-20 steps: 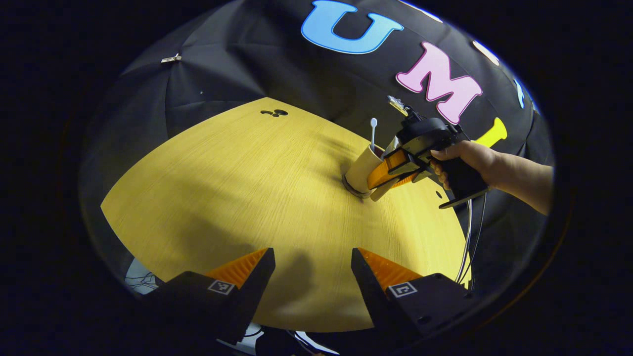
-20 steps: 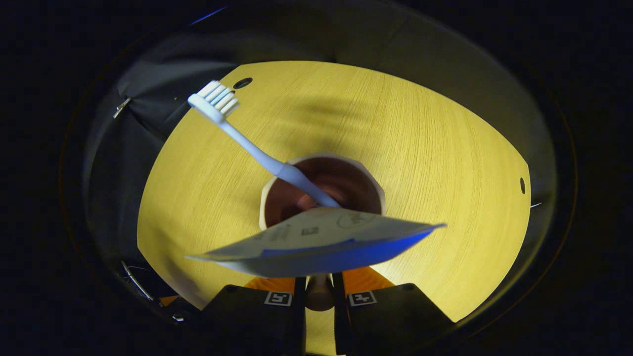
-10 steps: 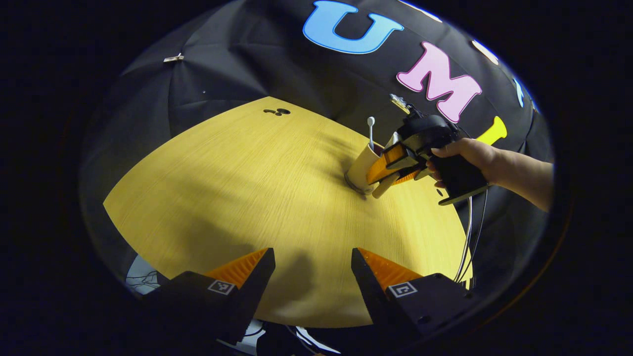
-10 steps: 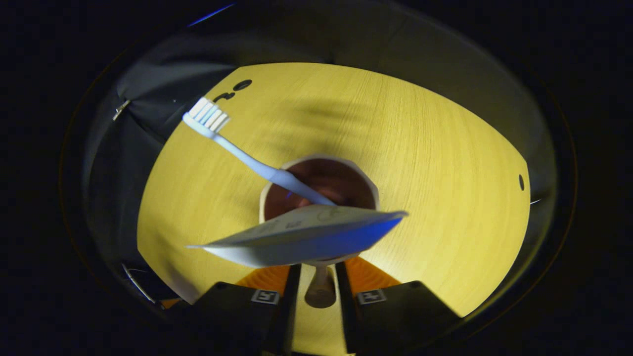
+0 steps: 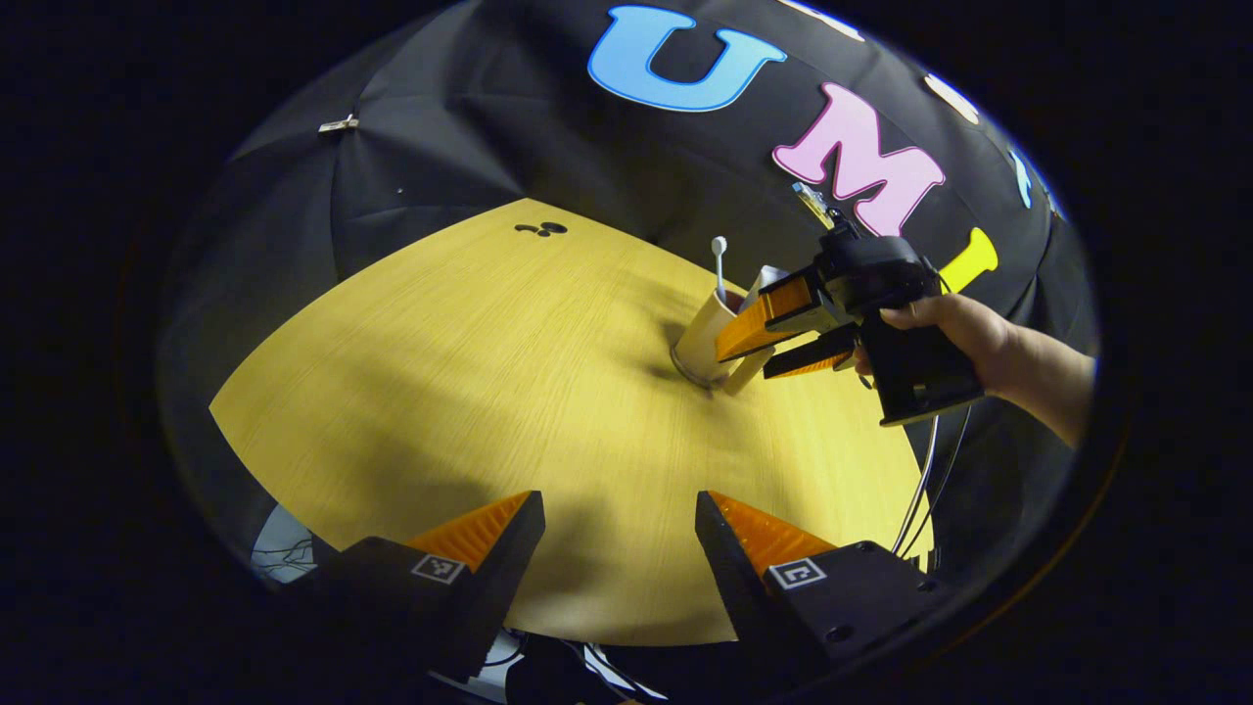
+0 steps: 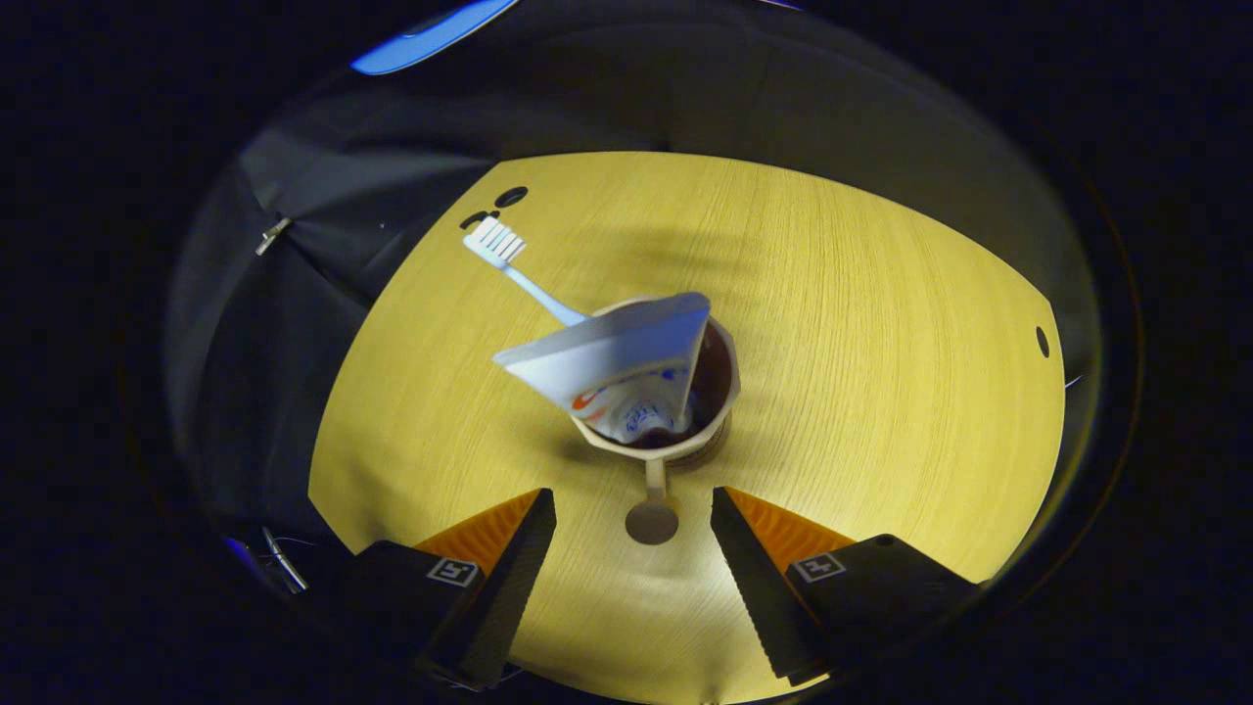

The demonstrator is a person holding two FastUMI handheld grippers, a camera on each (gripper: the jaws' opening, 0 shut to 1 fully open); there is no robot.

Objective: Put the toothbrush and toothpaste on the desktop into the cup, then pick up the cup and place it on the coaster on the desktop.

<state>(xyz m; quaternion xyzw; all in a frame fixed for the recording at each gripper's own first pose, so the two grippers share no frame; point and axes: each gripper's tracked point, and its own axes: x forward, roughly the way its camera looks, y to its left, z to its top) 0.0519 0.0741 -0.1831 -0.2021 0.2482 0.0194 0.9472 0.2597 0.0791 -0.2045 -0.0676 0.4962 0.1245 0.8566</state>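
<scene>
A cream cup with a brown inside stands upright on a dark round coaster in the middle of the yellow wooden table. In it lean a white toothbrush, bristles up, and a white toothpaste tube. The cup's handle points at my right gripper, which is open just short of it and touches nothing. From the left gripper view, the cup sits far off with the right gripper beside it, held by a hand. My left gripper hangs open over the near table edge.
Black cloth walls close in behind the table. Small dark holes mark its far corner. Cables trail down from the right gripper's grip past the table's right edge.
The right gripper opened, let go of the cup's handle and drew back a little. The cup stays on the coaster. My left gripper has hardly moved.
</scene>
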